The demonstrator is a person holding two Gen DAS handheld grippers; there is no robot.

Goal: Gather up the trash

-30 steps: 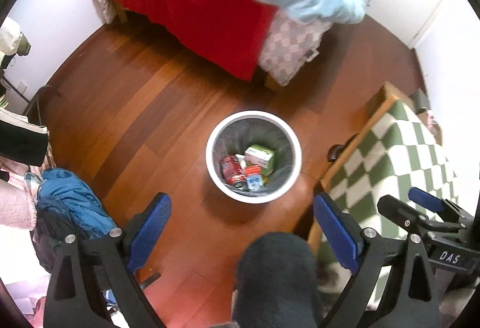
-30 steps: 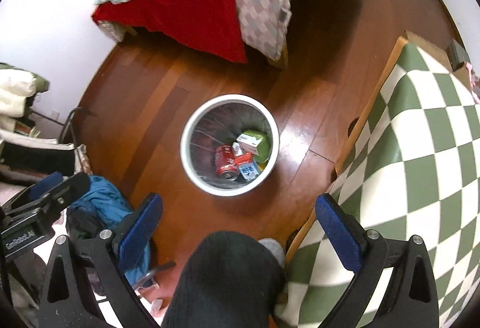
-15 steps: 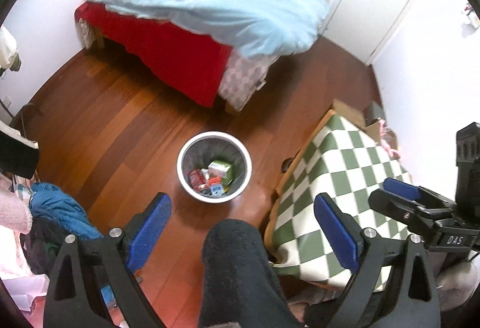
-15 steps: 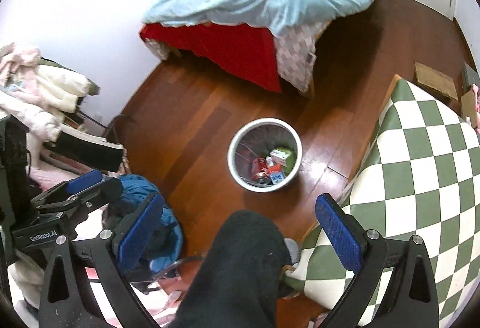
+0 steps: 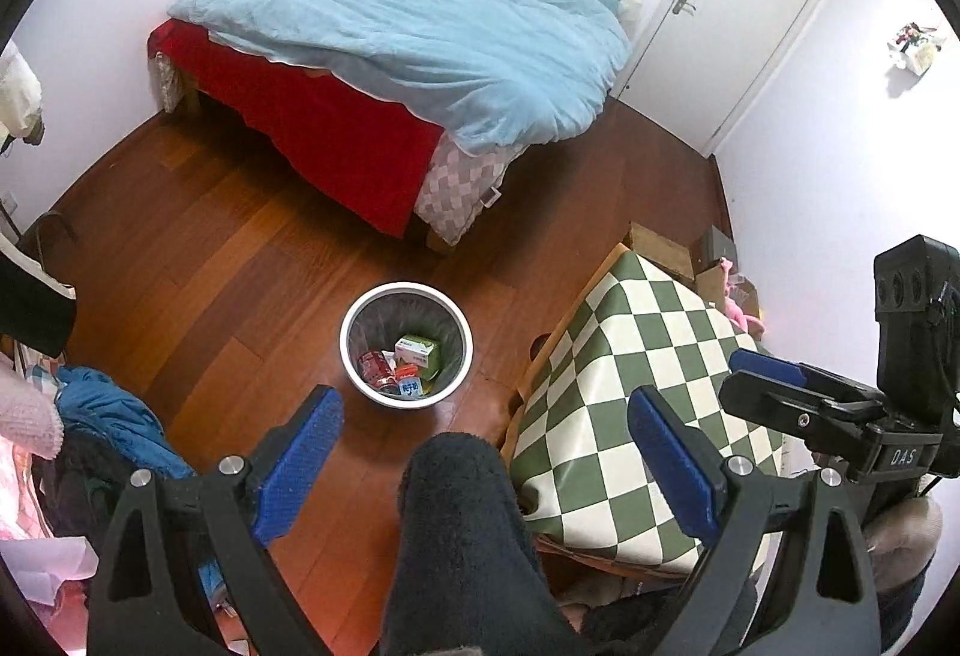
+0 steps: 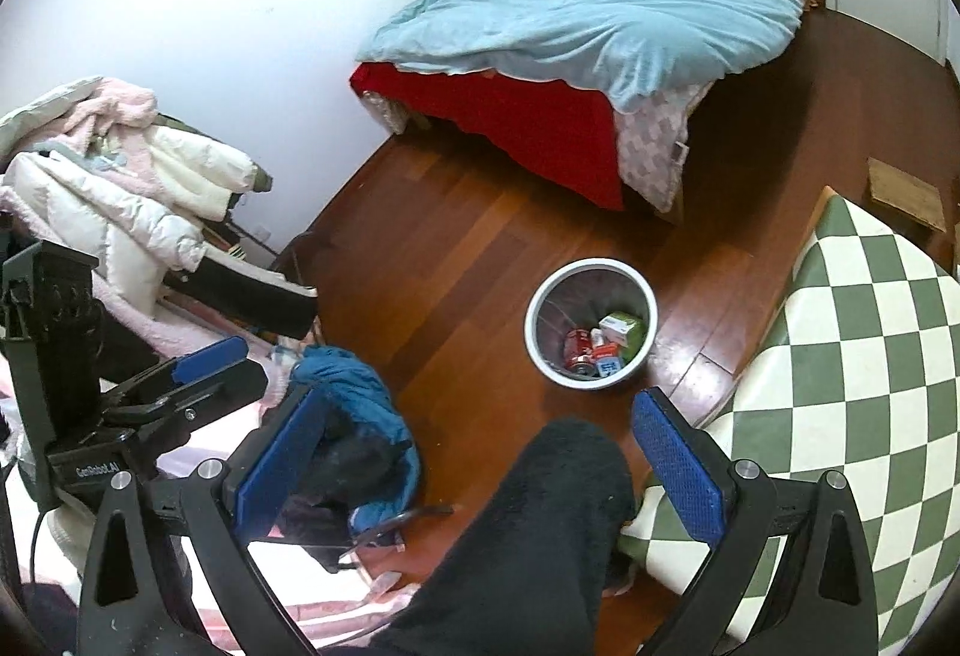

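Note:
A white round trash bin [image 5: 354,356] stands on the wooden floor between the bed and the table; it also shows in the right wrist view [image 6: 537,350]. Inside lie a red can [image 5: 373,363], a green and white carton [image 5: 418,354] and small wrappers. My left gripper [image 5: 486,440] is open and empty, held high above the floor, near side of the bin. My right gripper [image 6: 474,452] is open and empty, likewise high above the floor. Each gripper shows at the edge of the other's view.
A bed with a light blue duvet [image 5: 420,38] and red sheet fills the back. A table with a green checked cloth [image 5: 636,386] stands right of the bin. Clothes and a blue jacket [image 6: 354,386] pile up at the left. A white door [image 5: 732,14] is at the back right. The person's dark leg [image 5: 462,548] is below.
Both grippers have risen well away from the bin, so it looks smaller and more of the room shows. Both stay open and empty.

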